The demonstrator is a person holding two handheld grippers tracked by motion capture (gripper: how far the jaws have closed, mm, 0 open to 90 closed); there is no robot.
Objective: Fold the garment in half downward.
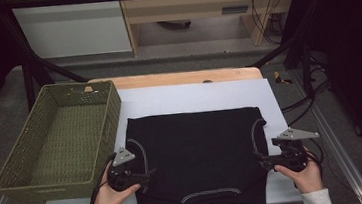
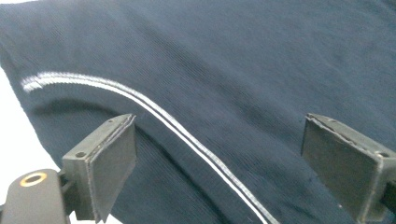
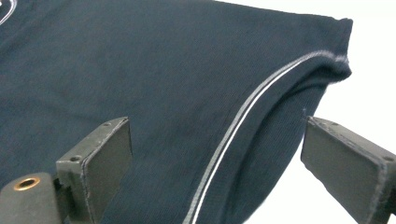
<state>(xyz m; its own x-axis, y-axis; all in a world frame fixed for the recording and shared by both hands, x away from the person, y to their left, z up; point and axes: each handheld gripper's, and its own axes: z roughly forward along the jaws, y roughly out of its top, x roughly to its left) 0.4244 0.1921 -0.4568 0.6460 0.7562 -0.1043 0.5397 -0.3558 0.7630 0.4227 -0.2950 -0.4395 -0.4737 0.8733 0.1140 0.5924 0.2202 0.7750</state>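
A dark navy garment [image 1: 199, 155] with thin white piping lies folded flat on the white sheet [image 1: 193, 96] that covers the table. My left gripper [image 1: 146, 175] is at the garment's left edge, held by a hand, its jaws wide apart over the cloth [image 2: 210, 116] and a white piping line [image 2: 187, 135]. At the garment's right edge my right gripper [image 1: 262, 162] also stands open, the cloth [image 3: 163, 84] and a curved piping line [image 3: 243, 116] lying beneath and between its jaws. Neither gripper's pads press on the fabric.
A green woven basket [image 1: 23, 152] stands empty to the left of the sheet, close to the left gripper. The wooden table edge [image 1: 176, 77] shows at the back. Metal frame rails [image 1: 336, 147] run along both sides.
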